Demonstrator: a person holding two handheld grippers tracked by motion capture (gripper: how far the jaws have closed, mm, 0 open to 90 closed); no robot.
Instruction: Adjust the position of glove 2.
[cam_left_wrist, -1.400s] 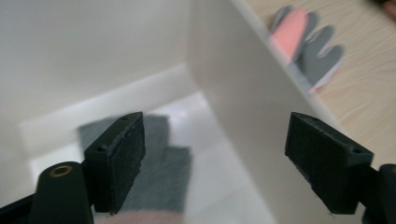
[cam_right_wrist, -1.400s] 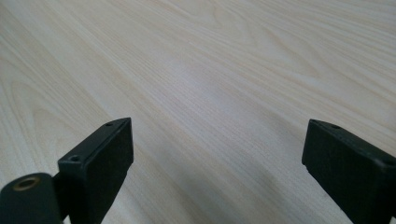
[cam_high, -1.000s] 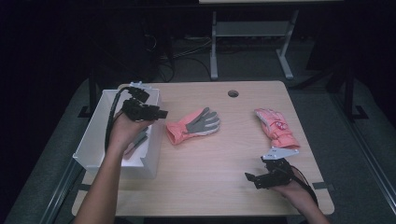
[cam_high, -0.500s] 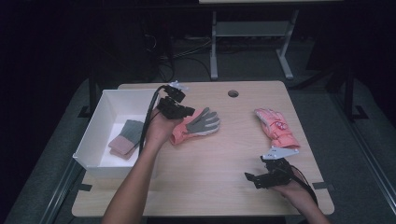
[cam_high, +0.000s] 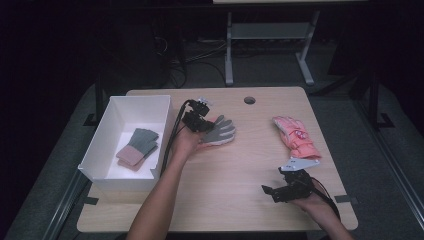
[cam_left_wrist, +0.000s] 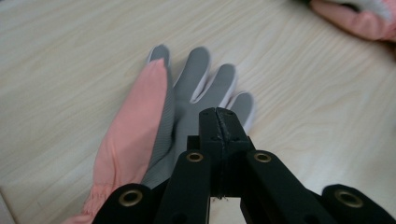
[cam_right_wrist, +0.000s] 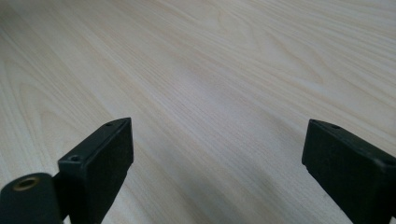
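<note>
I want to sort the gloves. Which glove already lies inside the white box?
The small grey-and-pink glove in the white box; the two others lie on the table.

I count three gloves in all: one pink-and-grey glove mid-table, one pink glove at the right, and one grey-and-pink glove in the box. One white box. One wooden table with one round hole near its far edge. Two grippers: my left gripper and my right gripper, each with two black jaws and one cable. Two forearms come in from the bottom. One white-legged stand sits behind the table.
</note>
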